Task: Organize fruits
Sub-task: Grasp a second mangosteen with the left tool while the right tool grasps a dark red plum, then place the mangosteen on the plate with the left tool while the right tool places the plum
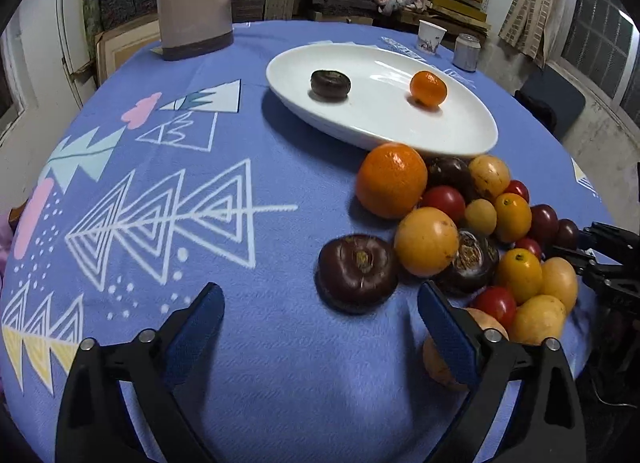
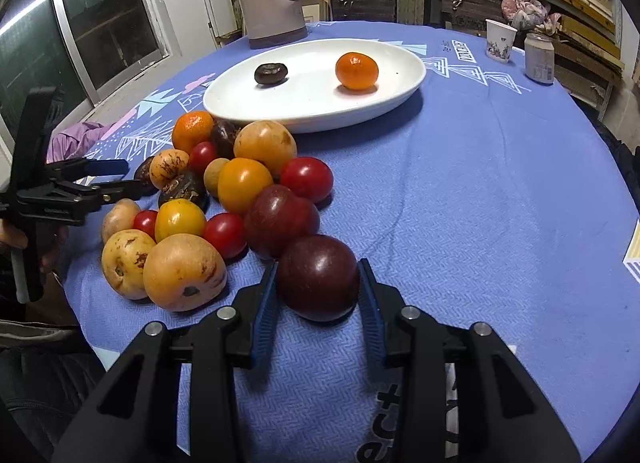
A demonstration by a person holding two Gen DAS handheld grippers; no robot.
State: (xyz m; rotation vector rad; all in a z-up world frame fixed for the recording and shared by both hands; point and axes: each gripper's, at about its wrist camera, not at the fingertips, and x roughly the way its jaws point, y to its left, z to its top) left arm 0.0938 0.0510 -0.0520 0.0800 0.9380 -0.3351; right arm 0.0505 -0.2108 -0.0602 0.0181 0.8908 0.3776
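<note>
Plum (image 2: 318, 277) between right gripper (image 2: 319, 295) pads

Not much legible tbh, just cut-off white letters "ect" on the blue tablecloth (image 2: 480, 191), rest too blurry imo.

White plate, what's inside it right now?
The plate holds two things, apart from each other: a small dark brown fruit and a small orange. The rest of its inside is bare. What lies under the plate is covered and cannot be seen.
</note>
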